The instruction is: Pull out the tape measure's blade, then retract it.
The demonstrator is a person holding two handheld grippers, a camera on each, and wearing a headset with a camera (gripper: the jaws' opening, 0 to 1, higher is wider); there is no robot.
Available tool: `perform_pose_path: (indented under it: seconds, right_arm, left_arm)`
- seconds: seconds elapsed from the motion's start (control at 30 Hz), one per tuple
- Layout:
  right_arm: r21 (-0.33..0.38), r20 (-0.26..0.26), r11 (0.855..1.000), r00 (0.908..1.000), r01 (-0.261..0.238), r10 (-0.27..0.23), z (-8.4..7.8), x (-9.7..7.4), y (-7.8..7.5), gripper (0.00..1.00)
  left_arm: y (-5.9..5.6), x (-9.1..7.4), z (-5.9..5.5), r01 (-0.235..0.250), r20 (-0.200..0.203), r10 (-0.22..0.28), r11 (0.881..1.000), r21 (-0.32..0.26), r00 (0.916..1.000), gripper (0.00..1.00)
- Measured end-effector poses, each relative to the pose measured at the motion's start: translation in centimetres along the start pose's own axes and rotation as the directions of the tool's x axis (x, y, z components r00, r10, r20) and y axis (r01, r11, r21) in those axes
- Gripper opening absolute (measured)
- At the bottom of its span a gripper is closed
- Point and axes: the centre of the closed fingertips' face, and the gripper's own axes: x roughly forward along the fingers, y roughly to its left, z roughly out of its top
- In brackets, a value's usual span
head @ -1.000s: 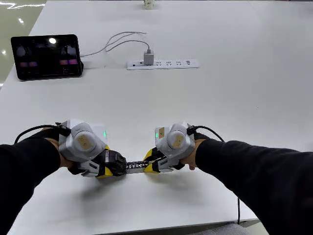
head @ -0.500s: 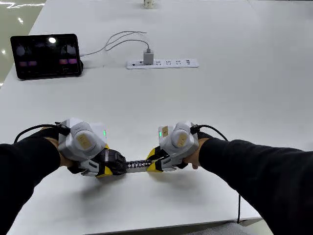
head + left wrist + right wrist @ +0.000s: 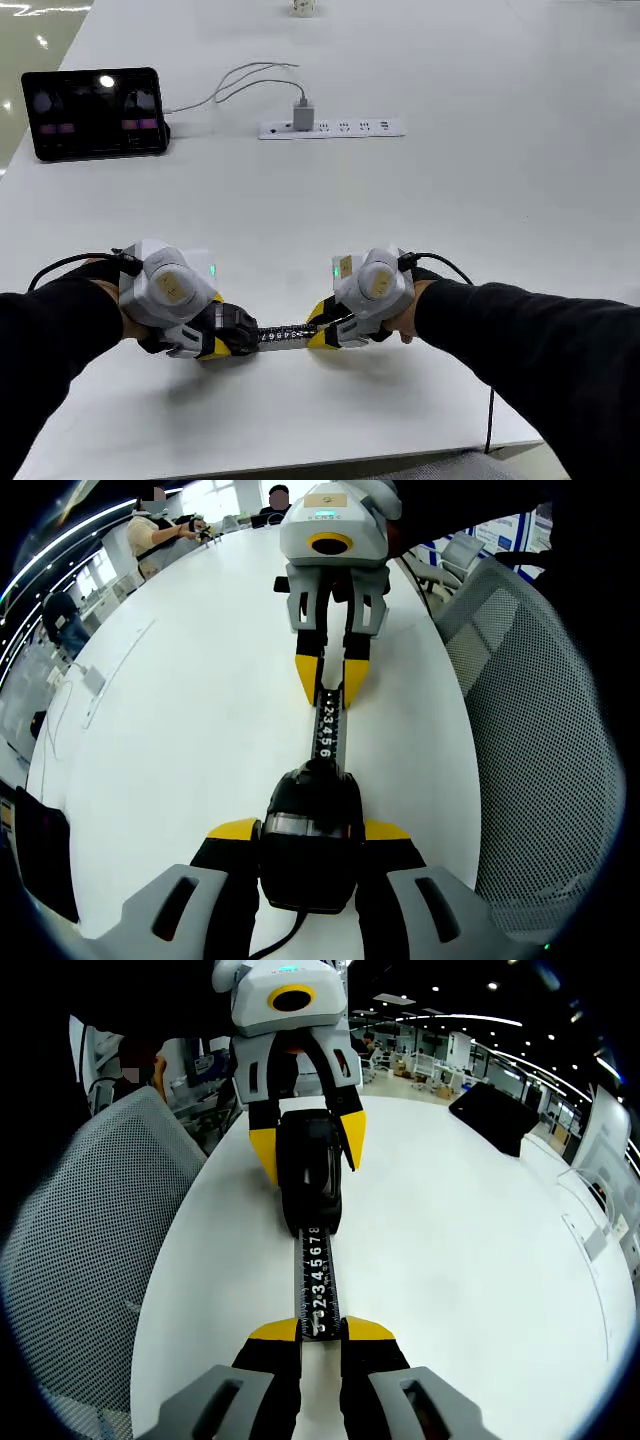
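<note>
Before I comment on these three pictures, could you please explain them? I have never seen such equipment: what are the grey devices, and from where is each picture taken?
No robot here: a person holds a hand-held gripper in each hand at a white table. One picture comes from a camera on the person's head; the two round ones come from cameras on the grippers. The left gripper has its jaws closed on the black tape measure; the right gripper pinches its blade, pulled out a short way. Farther back lie a tablet and a power strip.

Long black sleeves [image 3: 530, 345], black cables [image 3: 62, 267]
</note>
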Motion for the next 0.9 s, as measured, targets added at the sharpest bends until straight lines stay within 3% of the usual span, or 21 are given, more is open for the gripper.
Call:
perform_pose_path:
  seconds: [0.9]
  right_arm:
    - [0.004,-0.012,1.0,0.9999,-0.004,0.004,-1.1,-0.9,-0.1,0.1]
  left_arm:
    - [0.2,0.2,-0.1,-0.001,0.004,0.001,1.0,-0.002,1.0,0.31]
